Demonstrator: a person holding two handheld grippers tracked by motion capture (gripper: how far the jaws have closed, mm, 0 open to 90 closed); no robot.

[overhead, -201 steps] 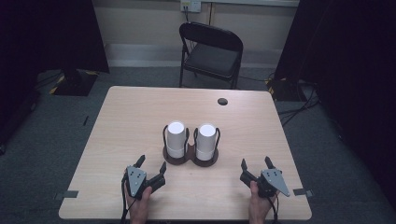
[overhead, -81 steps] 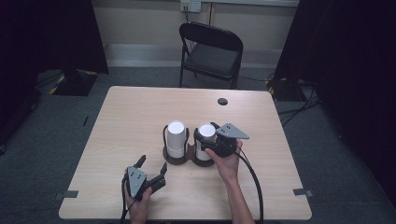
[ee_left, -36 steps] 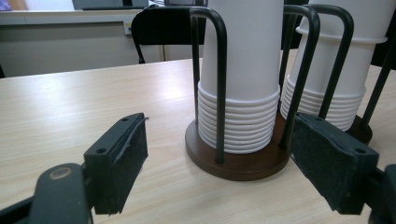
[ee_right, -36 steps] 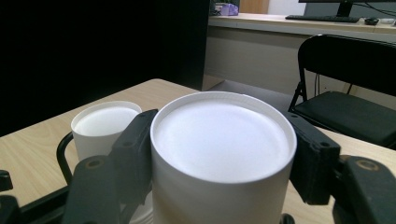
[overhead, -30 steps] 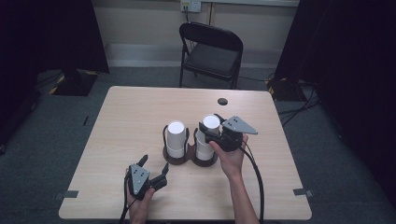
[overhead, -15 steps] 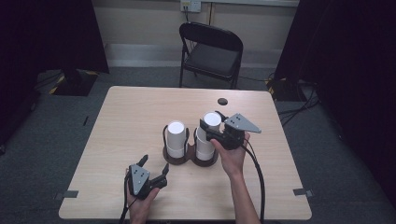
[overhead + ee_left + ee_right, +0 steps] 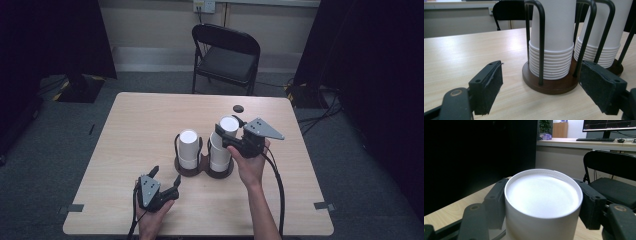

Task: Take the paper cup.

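Note:
Two stacks of white paper cups stand upside down in a dark round-based holder [image 7: 192,171] with black wire hoops, mid-table. The left stack [image 7: 188,149] is untouched. Above the right stack [image 7: 219,156], my right gripper [image 7: 230,135] is shut on the top cup [image 7: 228,125], held partly raised off the stack. In the right gripper view that cup [image 7: 542,197] sits between both jaws, bottom up. My left gripper [image 7: 164,177] rests open near the table's front edge. Its view looks at the left stack [image 7: 550,50] and the holder [image 7: 549,85], with nothing between the pads [image 7: 490,85].
A small dark disc [image 7: 238,108] lies at the table's far side. A black folding chair [image 7: 227,55] stands behind the table [image 7: 125,130]. The right gripper's cable [image 7: 277,190] trails back over the front right of the table.
My right gripper has risen with the top cup, drawing it up from the right stack. The left gripper has stayed where it was.

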